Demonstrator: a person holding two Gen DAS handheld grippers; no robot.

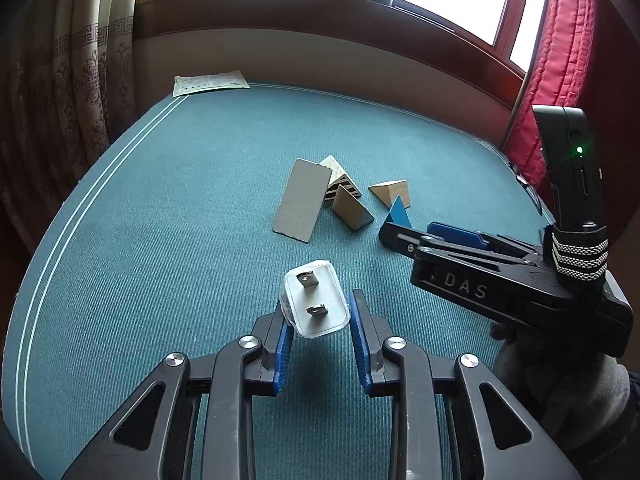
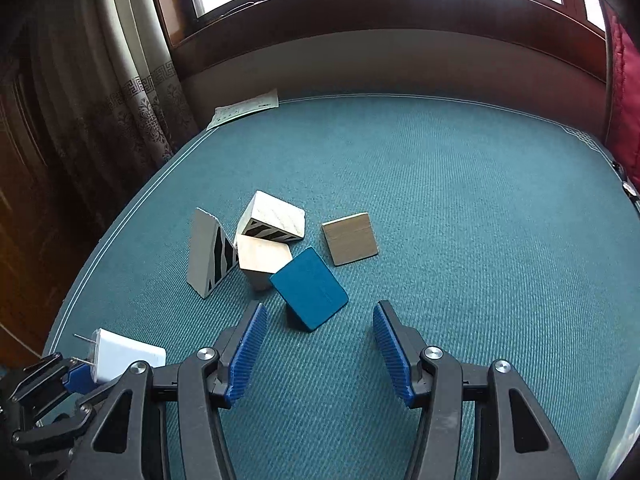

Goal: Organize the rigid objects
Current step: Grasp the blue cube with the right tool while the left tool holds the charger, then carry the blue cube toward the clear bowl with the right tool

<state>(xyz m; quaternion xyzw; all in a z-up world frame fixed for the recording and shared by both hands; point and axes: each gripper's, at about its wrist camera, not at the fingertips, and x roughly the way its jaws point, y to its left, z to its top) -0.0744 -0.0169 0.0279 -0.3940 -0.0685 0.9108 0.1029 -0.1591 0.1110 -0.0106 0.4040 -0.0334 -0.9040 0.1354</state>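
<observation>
My left gripper (image 1: 318,312) is shut on a white plug adapter (image 1: 316,304), prongs facing away, held just above the teal cloth; the adapter also shows in the right wrist view (image 2: 120,354). My right gripper (image 2: 316,332) is open and empty, its jaws wide apart just behind a blue wedge block (image 2: 310,290); the gripper also shows in the left wrist view (image 1: 390,234). Several wooden wedge blocks cluster mid-table: a striped tall one (image 2: 208,256), a striped pale one (image 2: 276,216), a plain one (image 2: 262,258) and a flat tan one (image 2: 350,238).
The teal cloth (image 2: 480,220) covers the table up to a wall and window sill at the back. A paper sheet (image 2: 246,112) lies at the far left corner. A curtain (image 2: 120,100) hangs left; red padded fabric (image 1: 560,60) is right.
</observation>
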